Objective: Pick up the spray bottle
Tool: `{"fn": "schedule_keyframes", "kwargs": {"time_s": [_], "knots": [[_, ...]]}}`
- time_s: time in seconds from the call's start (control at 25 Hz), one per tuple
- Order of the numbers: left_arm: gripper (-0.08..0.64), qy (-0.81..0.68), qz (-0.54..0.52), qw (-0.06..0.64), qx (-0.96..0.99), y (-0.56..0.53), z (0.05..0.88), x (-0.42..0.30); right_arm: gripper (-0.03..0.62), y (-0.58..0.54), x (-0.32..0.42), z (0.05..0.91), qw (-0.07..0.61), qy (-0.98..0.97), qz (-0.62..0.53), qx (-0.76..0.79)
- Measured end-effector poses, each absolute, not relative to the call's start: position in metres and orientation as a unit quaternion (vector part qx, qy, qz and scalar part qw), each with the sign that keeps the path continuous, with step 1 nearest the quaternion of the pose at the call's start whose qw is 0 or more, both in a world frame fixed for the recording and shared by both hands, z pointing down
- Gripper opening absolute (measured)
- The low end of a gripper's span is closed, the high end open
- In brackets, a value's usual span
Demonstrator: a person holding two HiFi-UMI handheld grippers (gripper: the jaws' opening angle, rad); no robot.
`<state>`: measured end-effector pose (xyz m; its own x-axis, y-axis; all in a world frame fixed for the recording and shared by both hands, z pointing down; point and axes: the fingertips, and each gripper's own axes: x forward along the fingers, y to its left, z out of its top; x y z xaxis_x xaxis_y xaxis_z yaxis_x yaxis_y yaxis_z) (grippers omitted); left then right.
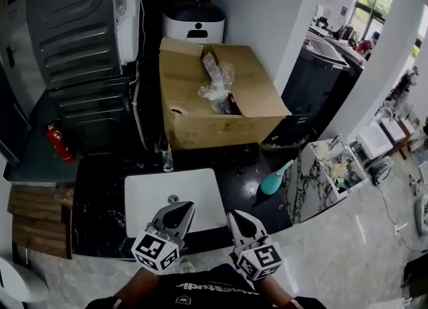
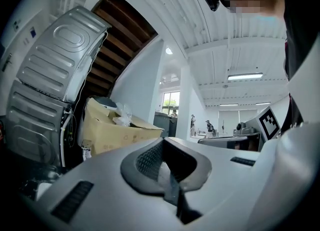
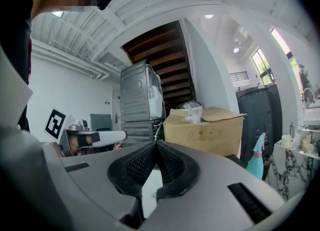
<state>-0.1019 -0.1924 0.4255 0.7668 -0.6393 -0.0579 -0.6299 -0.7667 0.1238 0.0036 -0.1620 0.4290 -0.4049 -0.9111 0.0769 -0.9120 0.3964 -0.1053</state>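
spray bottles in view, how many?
1: the teal spray bottle stands on the dark counter, right of the white sink. Others could be hidden inside the cardboard box.

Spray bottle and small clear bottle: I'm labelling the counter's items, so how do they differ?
The spray bottle is teal and opaque; the small clear bottle is see-through and slimmer. The spray bottle stands right of the sink; the small clear bottle stands just beyond its far edge. Both stand on the dark counter.
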Motion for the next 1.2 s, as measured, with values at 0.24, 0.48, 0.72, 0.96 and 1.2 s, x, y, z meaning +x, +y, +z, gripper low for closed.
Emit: {"fn": "schedule_keyframes", "kwargs": {"time_s": [0.24, 0.48, 0.72, 0.96, 1.2], "knots": [[0.015, -0.332, -0.049, 0.069, 0.939, -0.214, 0.439, -0.095, 0.037, -0.179, 0.013, 0.439, 0.015, -0.827, 0.075, 0.556], [0.014, -0.330, -0.045, 0.071, 0.940, -0.230, 0.438, -0.070, 0.037, -0.198, 0.043, 0.434, 0.023, -0.823, 0.062, 0.563], [0.015, -0.325, -0.041, 0.069, 0.942, -0.243, 0.437, -0.041, 0.041, -0.211, 0.079, 0.433, 0.015, -0.816, 0.053, 0.575], [0.015, -0.314, -0.036, 0.070, 0.946, -0.251, 0.437, -0.010, 0.114, -0.222, 0.121, 0.436, 0.013, -0.802, 0.058, 0.595], [0.015, -0.304, -0.029, 0.069, 0.950, -0.261, 0.440, 0.015, 0.195, -0.240, 0.169, 0.442, 0.011, -0.776, 0.056, 0.628]]}}
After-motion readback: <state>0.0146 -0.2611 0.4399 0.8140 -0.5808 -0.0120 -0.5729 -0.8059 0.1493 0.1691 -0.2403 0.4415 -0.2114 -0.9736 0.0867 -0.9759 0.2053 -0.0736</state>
